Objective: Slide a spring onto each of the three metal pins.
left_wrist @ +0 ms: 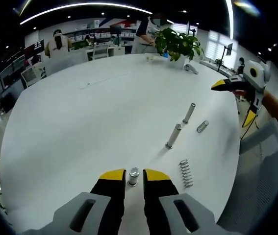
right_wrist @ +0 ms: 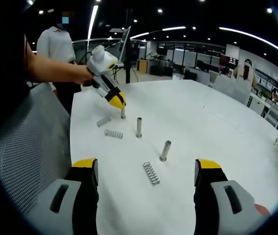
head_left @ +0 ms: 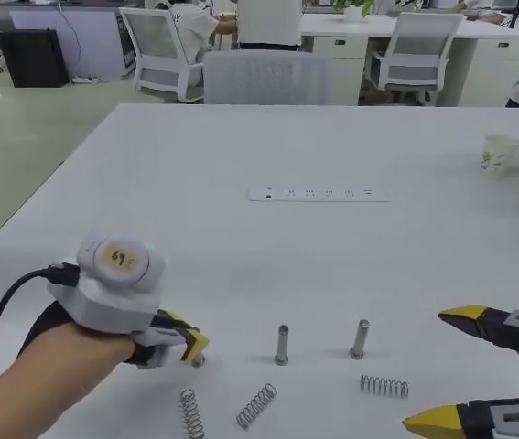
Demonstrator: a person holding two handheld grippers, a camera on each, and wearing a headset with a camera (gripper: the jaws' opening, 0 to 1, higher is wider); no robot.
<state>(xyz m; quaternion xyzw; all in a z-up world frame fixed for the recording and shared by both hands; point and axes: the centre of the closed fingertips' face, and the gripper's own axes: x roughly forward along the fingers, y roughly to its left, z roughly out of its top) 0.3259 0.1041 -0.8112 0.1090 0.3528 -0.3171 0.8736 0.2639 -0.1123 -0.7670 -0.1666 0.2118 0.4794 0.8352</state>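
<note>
The left gripper (left_wrist: 134,177) is drawn narrow around the top of the nearest pin (left_wrist: 133,172), which stands upright on the desk (head_left: 332,146) between the yellow tips. Beyond those tips and off to their right stand the middle pin (left_wrist: 174,135) and the far pin (left_wrist: 189,112) — both bare. The right gripper (right_wrist: 146,165) hangs wide and holds nothing. One spring (right_wrist: 151,173) lies on the desk just ahead, between its jaws — two more springs (right_wrist: 113,133) lie farther ahead to its left, near the left gripper.
</note>
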